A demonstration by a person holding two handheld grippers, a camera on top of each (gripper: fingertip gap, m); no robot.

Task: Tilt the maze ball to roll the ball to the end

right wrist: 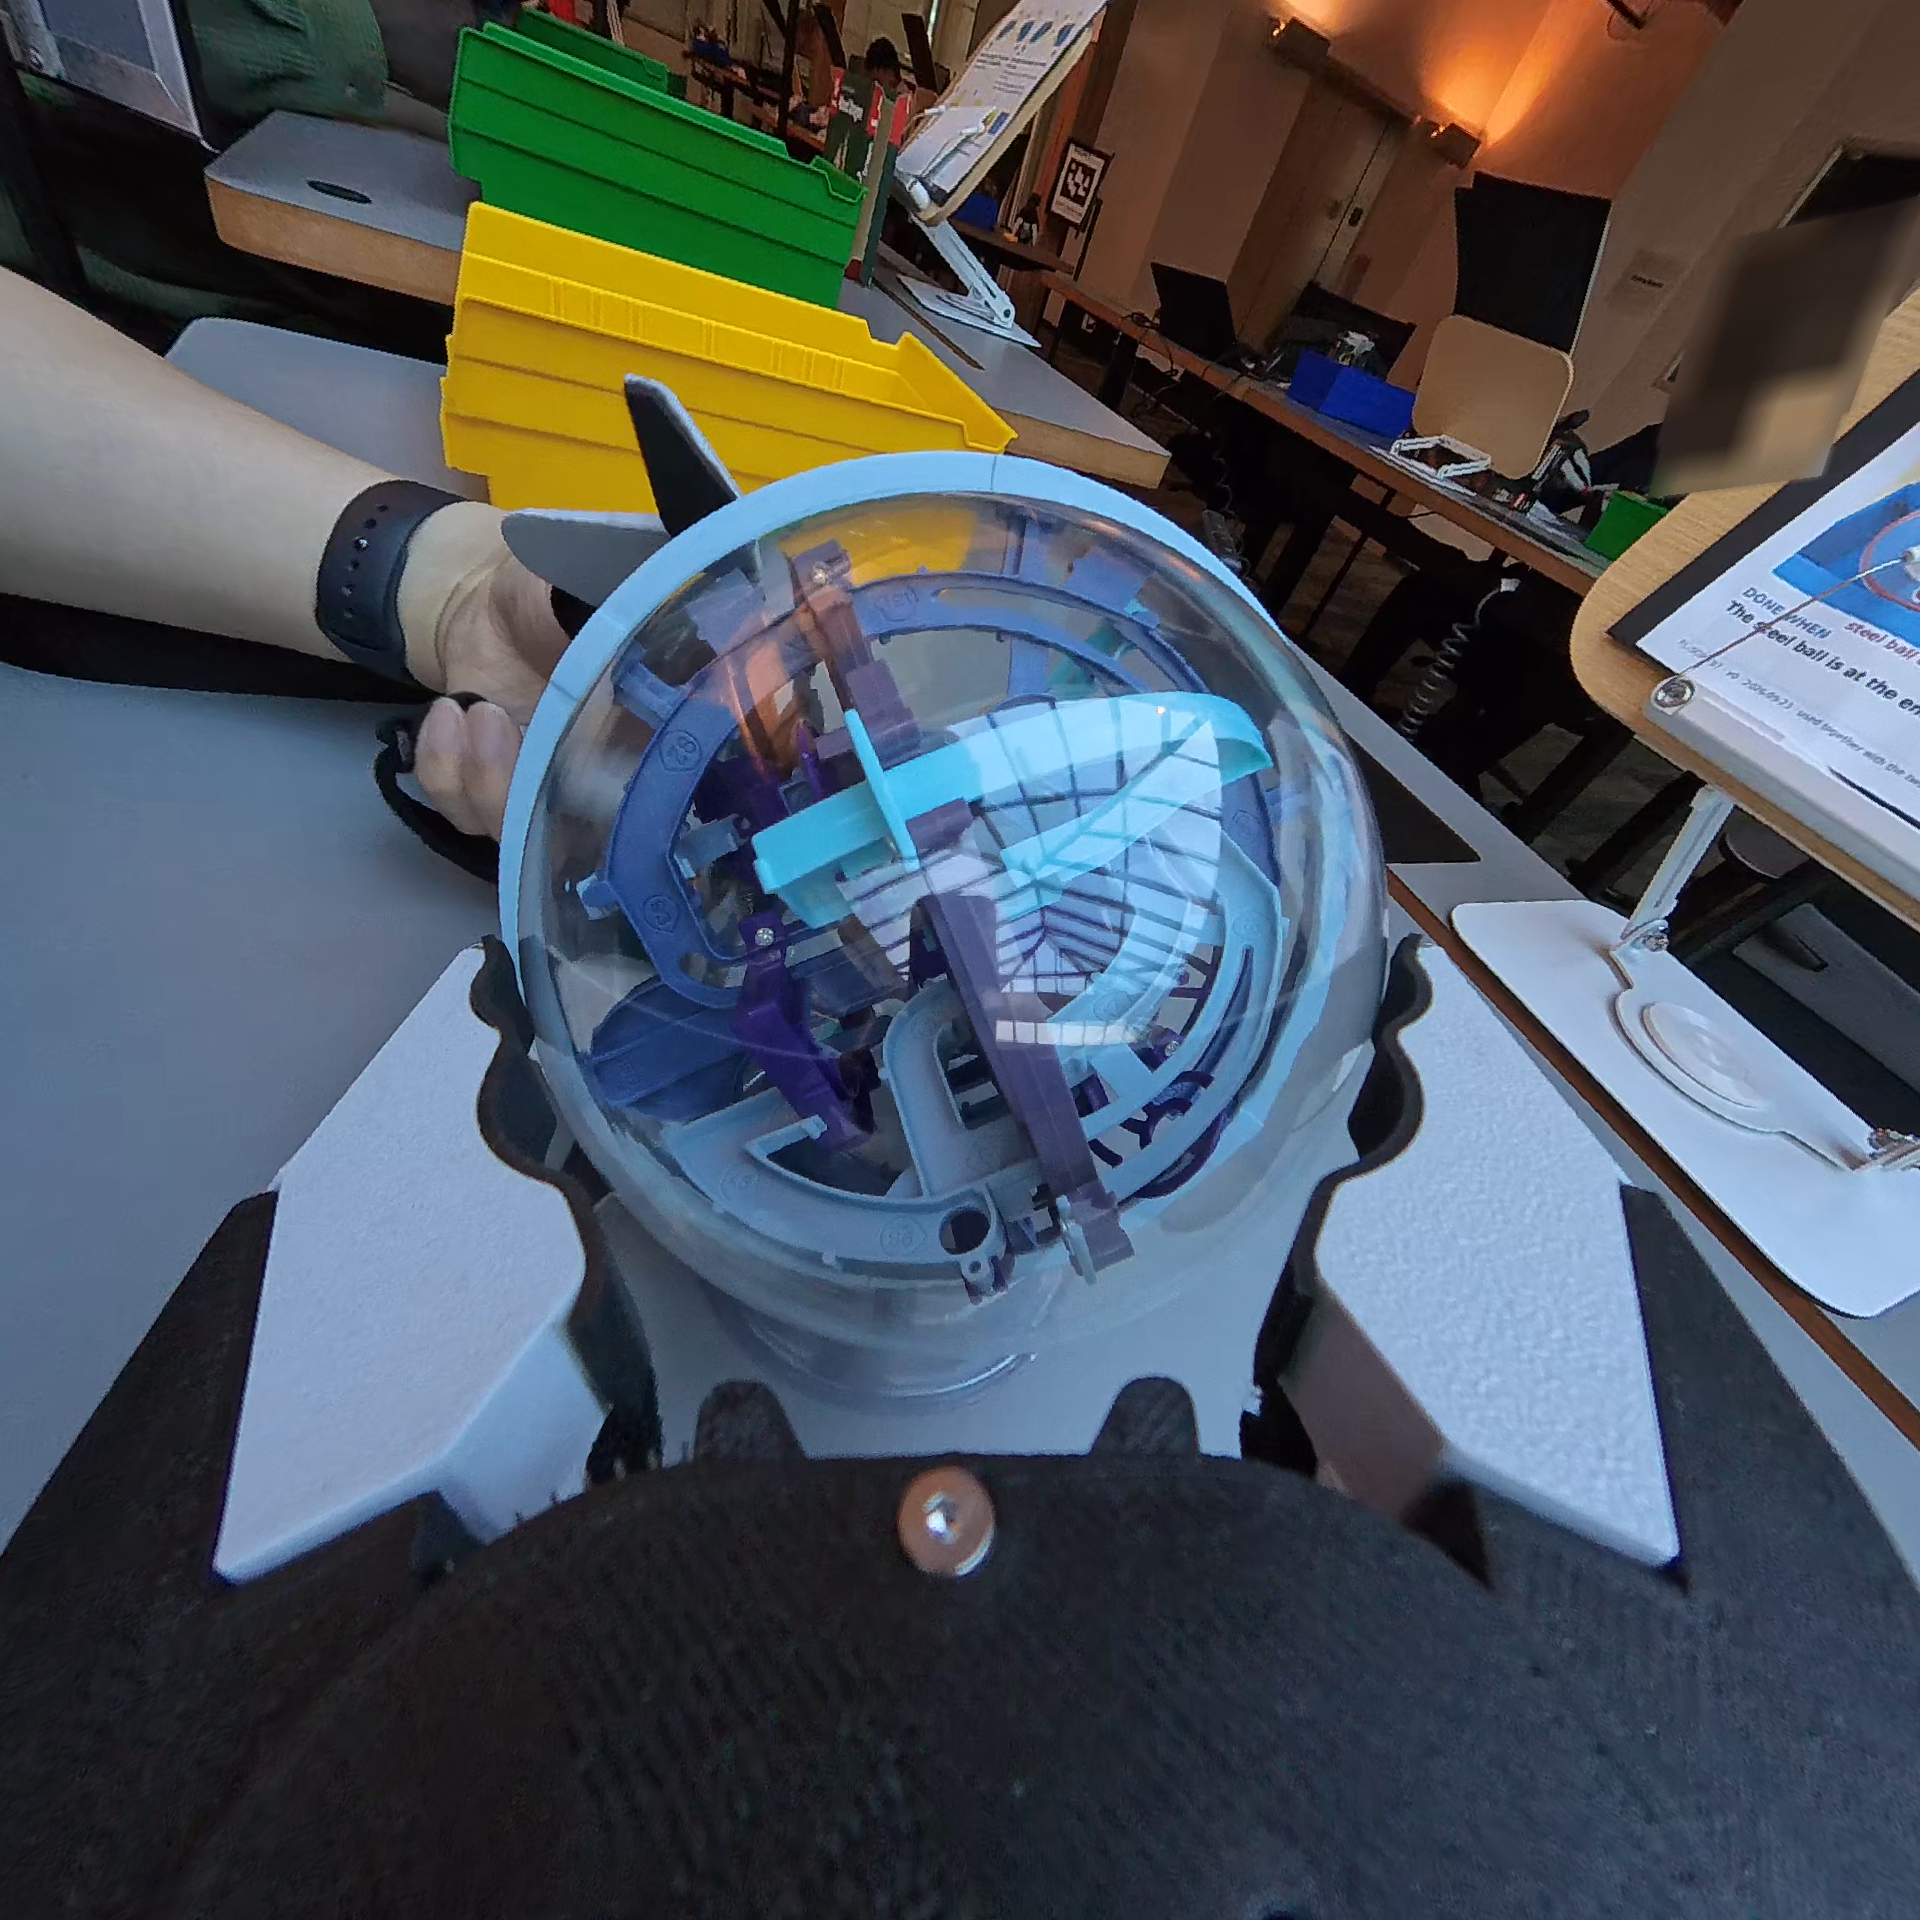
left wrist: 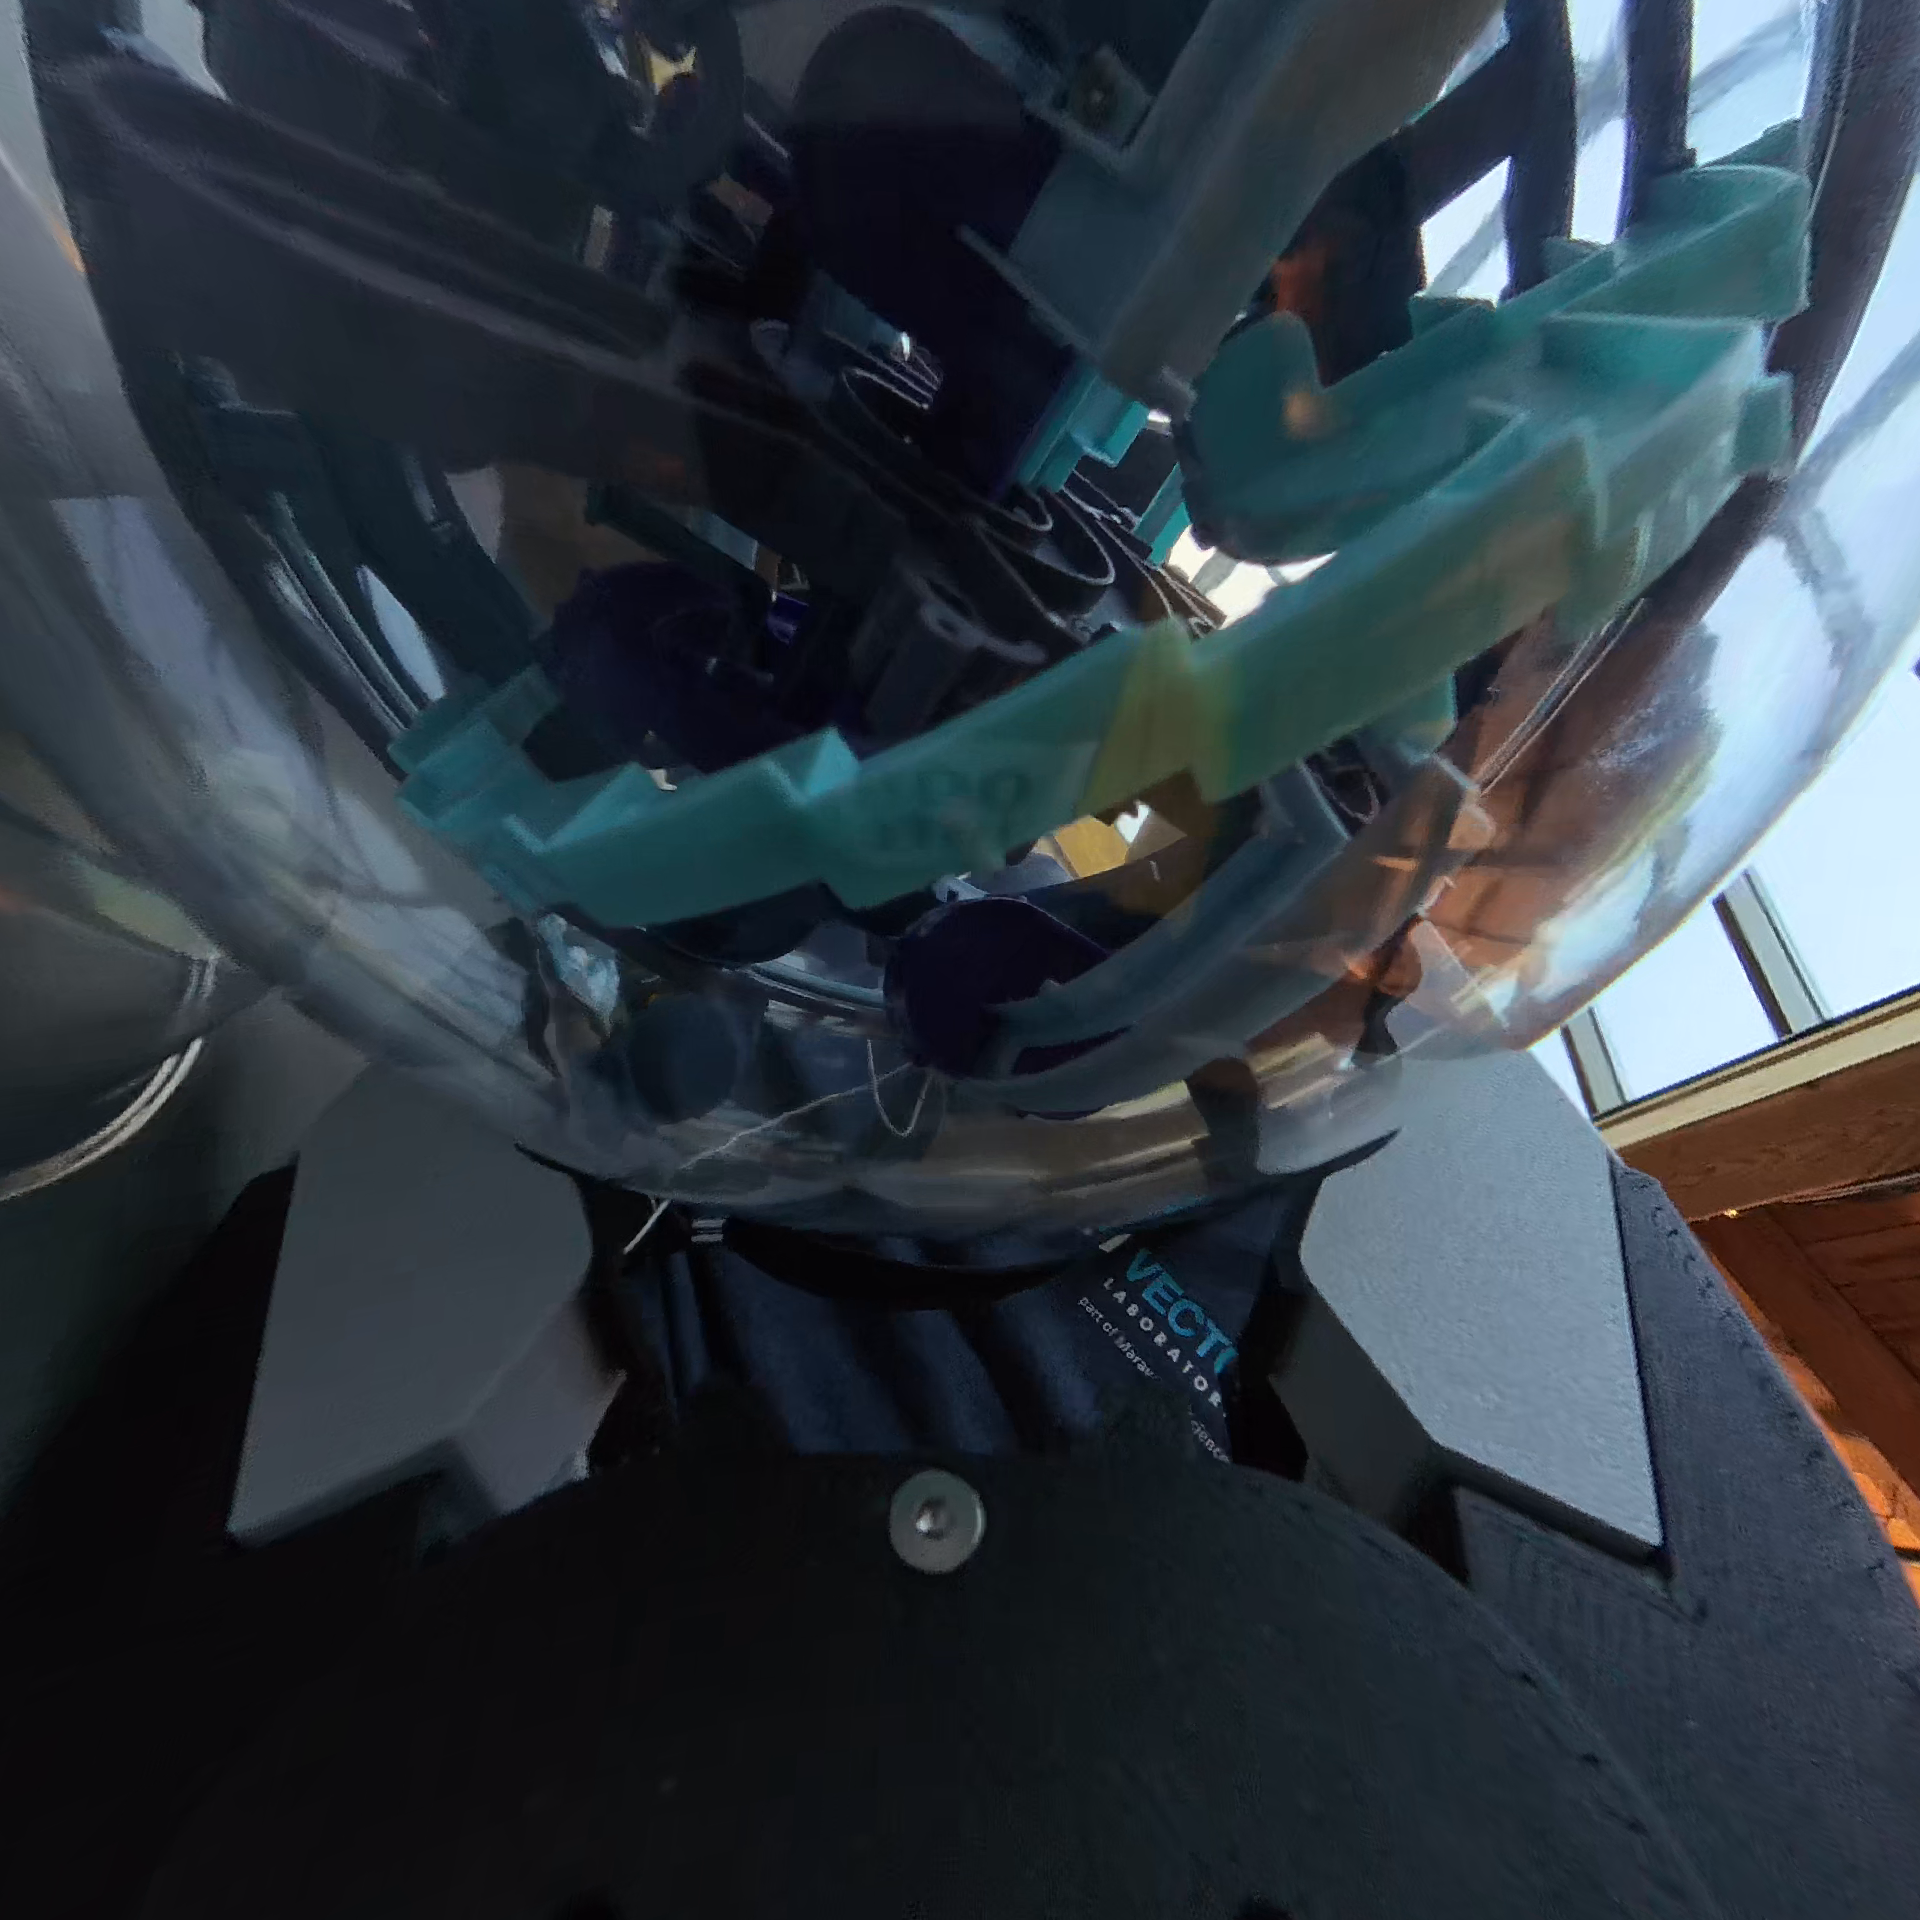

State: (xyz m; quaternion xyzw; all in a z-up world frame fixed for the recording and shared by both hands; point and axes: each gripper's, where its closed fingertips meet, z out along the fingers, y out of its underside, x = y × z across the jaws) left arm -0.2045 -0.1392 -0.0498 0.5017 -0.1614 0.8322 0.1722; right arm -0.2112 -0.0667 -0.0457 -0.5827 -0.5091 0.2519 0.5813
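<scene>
1. Nearest in the right wrist view is the right gripper (right wrist: 940, 1049), black body low in the frame, its grey fingers (right wrist: 416, 1195) spread wide to either side of the maze ball (right wrist: 940, 904). The dark pads (right wrist: 1387, 1049) touch the clear shell on both flanks, so the jaws are pinching the maze ball across its lower half.

2. The maze ball sits straight ahead of those jaws, between them, bulging up and away from the camera. Being a sphere it has no long axis; a pale grey rim band (right wrist: 644, 603) arcs over its far upper side.

3. Inside the maze ball run blue, purple and turquoise tracks (right wrist: 831, 847). I cannot pick out the small rolling ball in either view, so how far along the run it is cannot be judged.

4. Beyond the maze ball, on its far left, a hand (right wrist: 473, 665) with a dark wristband holds the left gripper (left wrist: 935, 1174), whose grey finger tips (right wrist: 665, 468) show past the rim band.

5. The left wrist view is filled by the shell, the maze ball (left wrist: 935, 623) pressed close between the left fingers (left wrist: 416, 1299). They appear to clamp it too, though contact is blurred.

6. Both grippers look equally engaged, on opposite sides, so the coming tilt probably needs both wrists turning together.

7. Behind the maze ball, the grey worktop (right wrist: 208, 935) carries yellow bins (right wrist: 675, 364) and green bins (right wrist: 644, 156); right of it stands an instruction sheet (right wrist: 1818, 644) on a stand.
</scene>
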